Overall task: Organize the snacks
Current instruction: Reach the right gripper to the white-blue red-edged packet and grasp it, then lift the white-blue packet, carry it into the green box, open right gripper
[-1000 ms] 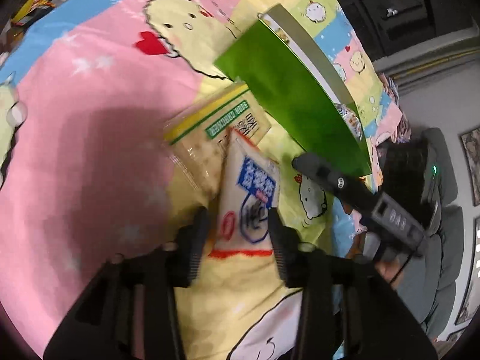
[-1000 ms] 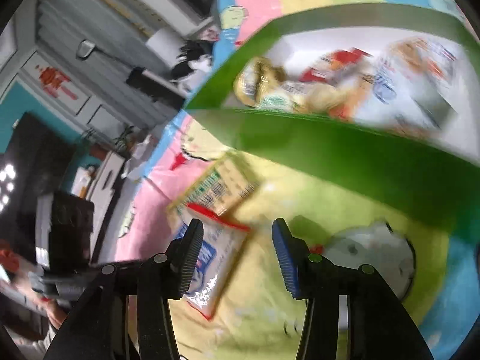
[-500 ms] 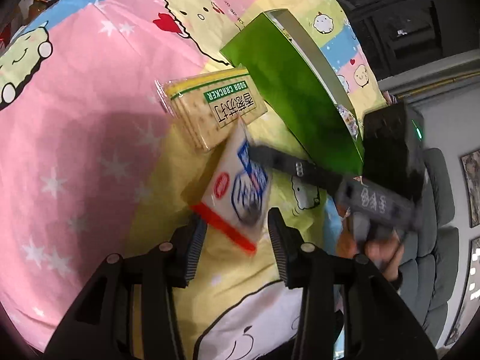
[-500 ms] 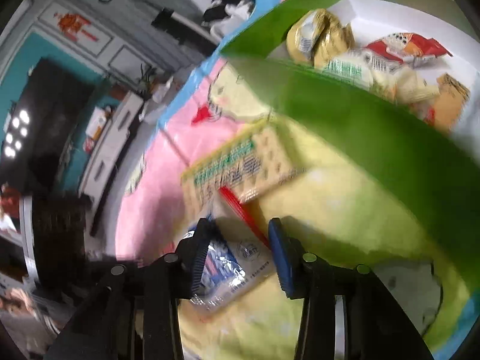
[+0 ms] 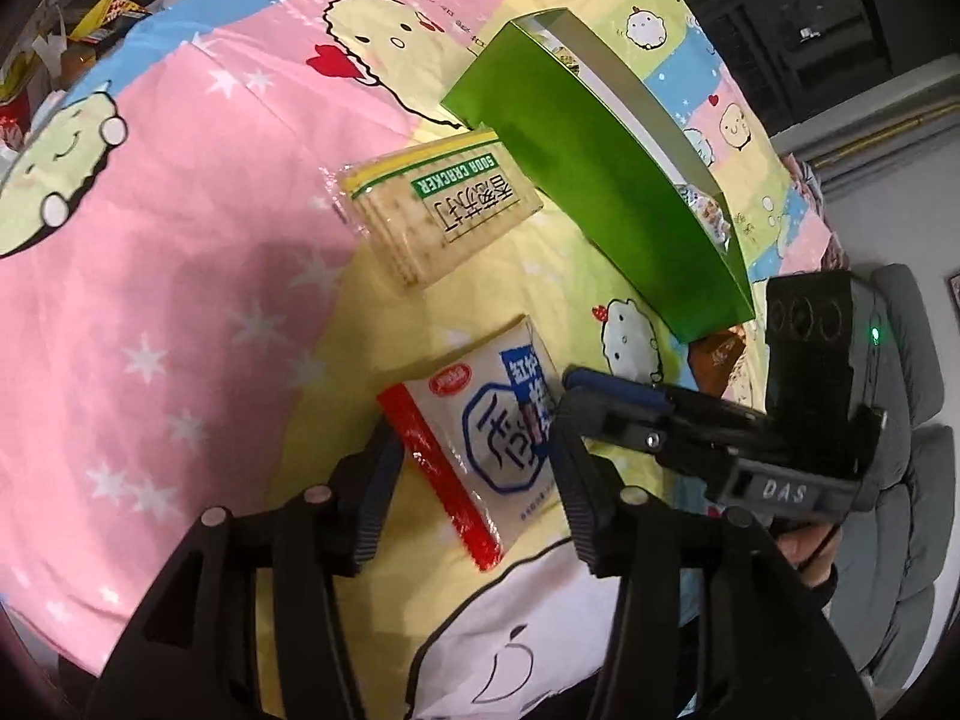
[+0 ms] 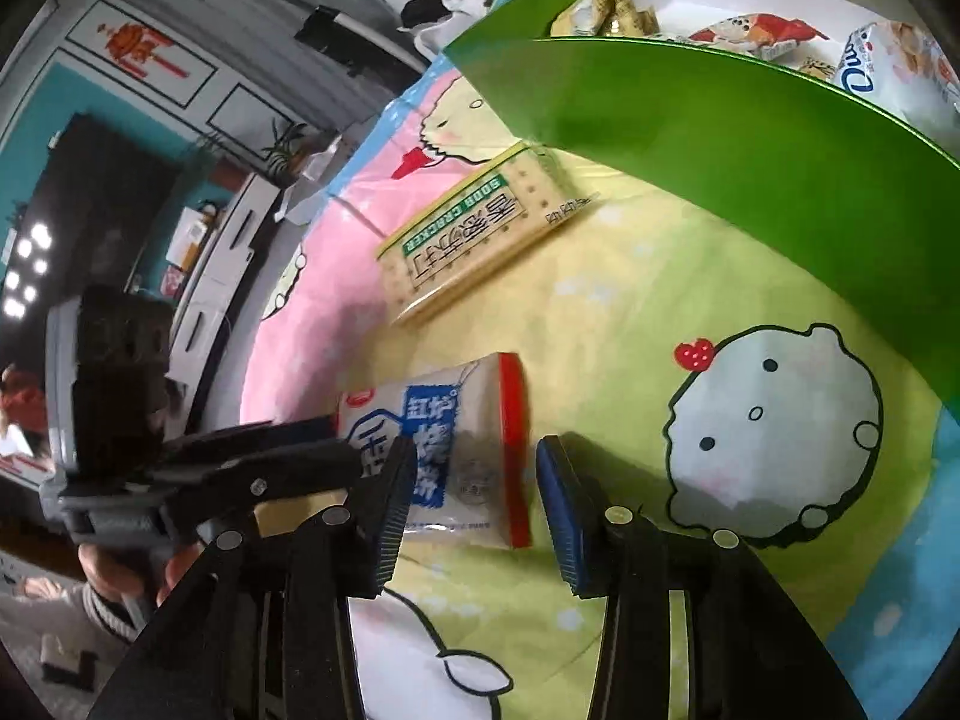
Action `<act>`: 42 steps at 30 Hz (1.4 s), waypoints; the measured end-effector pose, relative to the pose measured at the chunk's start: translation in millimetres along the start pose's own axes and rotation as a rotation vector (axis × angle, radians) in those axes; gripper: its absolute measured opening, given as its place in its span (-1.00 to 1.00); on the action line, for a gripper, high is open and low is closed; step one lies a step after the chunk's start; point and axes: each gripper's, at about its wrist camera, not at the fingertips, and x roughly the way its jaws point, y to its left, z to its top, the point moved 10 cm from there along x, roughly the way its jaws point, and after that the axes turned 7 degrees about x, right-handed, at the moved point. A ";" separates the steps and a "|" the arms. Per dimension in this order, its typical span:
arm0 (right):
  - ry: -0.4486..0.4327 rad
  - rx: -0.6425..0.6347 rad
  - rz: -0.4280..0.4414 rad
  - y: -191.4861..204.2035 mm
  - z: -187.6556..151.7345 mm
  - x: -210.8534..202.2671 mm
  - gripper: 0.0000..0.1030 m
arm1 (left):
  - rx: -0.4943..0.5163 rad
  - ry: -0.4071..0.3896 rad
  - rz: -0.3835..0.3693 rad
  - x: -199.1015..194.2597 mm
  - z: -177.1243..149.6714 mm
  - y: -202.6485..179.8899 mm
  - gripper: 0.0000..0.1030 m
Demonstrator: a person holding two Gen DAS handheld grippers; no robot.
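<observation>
1. Left hand-held gripper [image 5: 468, 480]: jaws standing wide, straddling the white snack packet [image 5: 480, 438] w/o pinching it; gap showing on both sides of the pkt. Seen from the right wrist cam, this same gripper [image 6: 336, 429] is coming in from the left, its tip overlapping the packet's blue-print end.

2. Right hand-held gripper [image 6: 474, 510]: jaws spread wide, holding nothing; fingers sitting either side of the packet's [image 6: 444, 450] near end. In the left wrist cam it [image 5: 576, 387] is reaching in from the right, blue-padded tip at the packet's edge; whether touching, can't tell.

3. White snack packet: lying flat on the bedsheet [image 5: 180, 300], red strip along one end, blue label in the middle. Sitting between both grippers, outside the box.

4. Soda cracker pack [image 5: 438, 210]: clear wrap, green "SODA CRACKER" band, lying flat on the sheet beyond the white pkt, apart from it, one corner just beside the green box [image 5: 600, 198].

5. Green box: standing open on the sheet, white inside; right wrist cam showing several snack pkts [image 6: 756, 30] already lying in it, incl. a gold-wrapped one [image 6: 606, 12].

6. Bedsheet: pink/yellow/blue patches w/ cartoon blobs, carrying all of the above.

7. Small brown packet [image 5: 717, 354]: lying by the box's near corner, partly hidden behind the right gripper.
</observation>
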 end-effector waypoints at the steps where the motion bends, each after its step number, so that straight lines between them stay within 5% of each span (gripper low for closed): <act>1: 0.001 -0.007 -0.005 -0.3 -0.1 0.7 -0.17 | 0.005 0.000 0.013 -2.1 -1.7 1.4 -0.02; 11: -0.013 -0.131 -0.080 7.7 -7.1 7.3 -0.28 | 0.105 -0.011 0.099 7.1 -9.9 -4.8 -0.12; 13: -0.015 -0.130 -0.054 13.1 -12.7 9.7 -0.44 | 0.112 -0.013 0.077 10.6 -10.6 -8.3 -0.14; 16: -0.038 -0.134 -0.055 18.3 -18.1 10.9 -0.49 | 0.095 -0.017 0.077 12.1 -10.9 -6.2 -0.49; 27: -0.153 -0.035 0.005 20.9 -25.8 -11.0 -0.64 | 0.137 -0.046 0.070 3.1 -7.2 -20.1 -0.52; 42: -0.380 -0.043 -0.088 18.3 26.2 -84.5 -0.64 | 0.284 -0.145 0.020 0.8 67.9 -78.0 -0.52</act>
